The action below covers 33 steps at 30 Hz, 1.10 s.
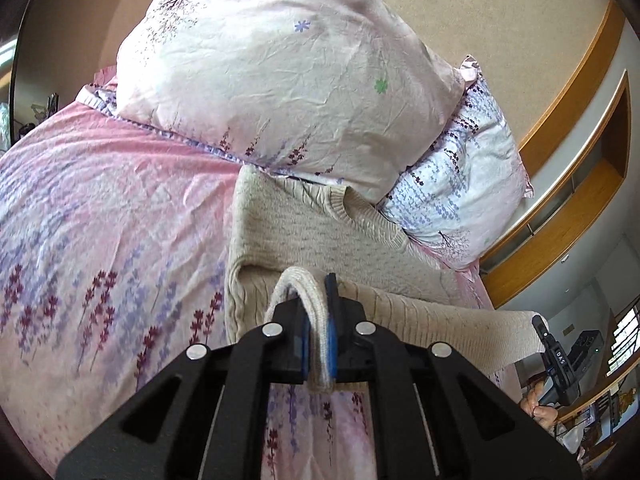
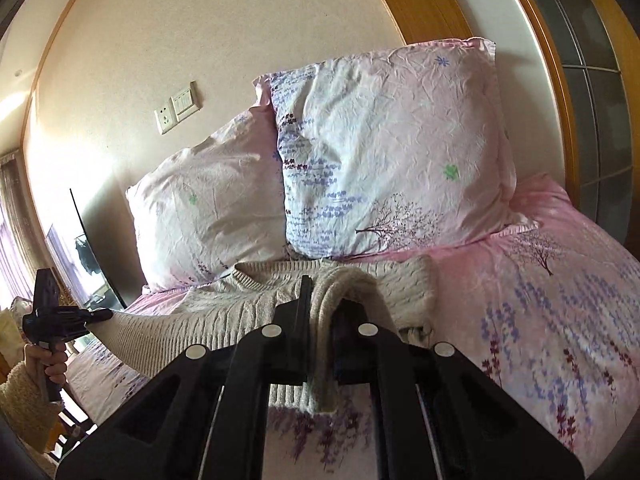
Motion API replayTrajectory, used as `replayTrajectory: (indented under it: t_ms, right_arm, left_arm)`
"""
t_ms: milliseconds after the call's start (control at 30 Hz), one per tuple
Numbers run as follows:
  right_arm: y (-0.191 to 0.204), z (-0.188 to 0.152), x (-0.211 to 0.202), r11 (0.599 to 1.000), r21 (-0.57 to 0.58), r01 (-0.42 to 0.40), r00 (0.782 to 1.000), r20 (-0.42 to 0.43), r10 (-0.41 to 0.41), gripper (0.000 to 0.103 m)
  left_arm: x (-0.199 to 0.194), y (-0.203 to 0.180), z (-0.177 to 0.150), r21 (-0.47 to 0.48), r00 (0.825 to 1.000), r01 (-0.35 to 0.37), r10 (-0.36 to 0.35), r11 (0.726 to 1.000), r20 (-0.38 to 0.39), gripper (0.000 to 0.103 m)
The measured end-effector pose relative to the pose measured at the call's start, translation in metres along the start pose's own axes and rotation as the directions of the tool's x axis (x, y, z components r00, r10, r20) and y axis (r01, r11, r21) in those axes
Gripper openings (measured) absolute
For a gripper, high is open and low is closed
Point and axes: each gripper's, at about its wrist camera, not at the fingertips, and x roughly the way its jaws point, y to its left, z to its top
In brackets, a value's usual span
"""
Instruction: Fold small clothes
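Left wrist view shows the left gripper clamped on a doubled ribbed edge of the beige knit sweater, which lies on the pink floral bedspread with its collar just below the pillows. A large pale pink pillow leans against the wall, overlapping a second pillow with purple flower print beside it; the sweater's top edge touches the base of both. At far right the right gripper holds the other end of the stretched hem. Right wrist view shows the right gripper pinched shut on a folded band of sweater, the left gripper gripping the hem off to the left. A wall switch plate sits above the pillows.
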Motion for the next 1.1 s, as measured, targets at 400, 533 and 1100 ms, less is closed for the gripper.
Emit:
replayTrajectory:
  t_ms: [400, 533, 1100]
  right_arm:
    - [-0.013, 0.024, 0.104, 0.98, 0.001, 0.201, 0.975, -0.092, -0.2, 0.008]
    - [-0.041, 0.015, 0.15, 0.96, 0.105, 0.26, 0.946, -0.229, -0.231, 0.008]
    - [-0.101, 0.002, 0.219, 0.868, 0.404, 0.289, 0.902, -0.42, -0.105, 0.01]
  left_arm:
    - [0.101, -0.01, 0.079, 0.059, 0.992, -0.122, 0.123, 0.991, -0.008, 0.006]
    - [0.144, 0.004, 0.081, 0.028, 0.985, -0.157, 0.158, 0.987, -0.063, 0.006]
    - [0.203, 0.039, 0.084, -0.153, 0.979, -0.134, 0.107, 0.979, -0.172, 0.007]
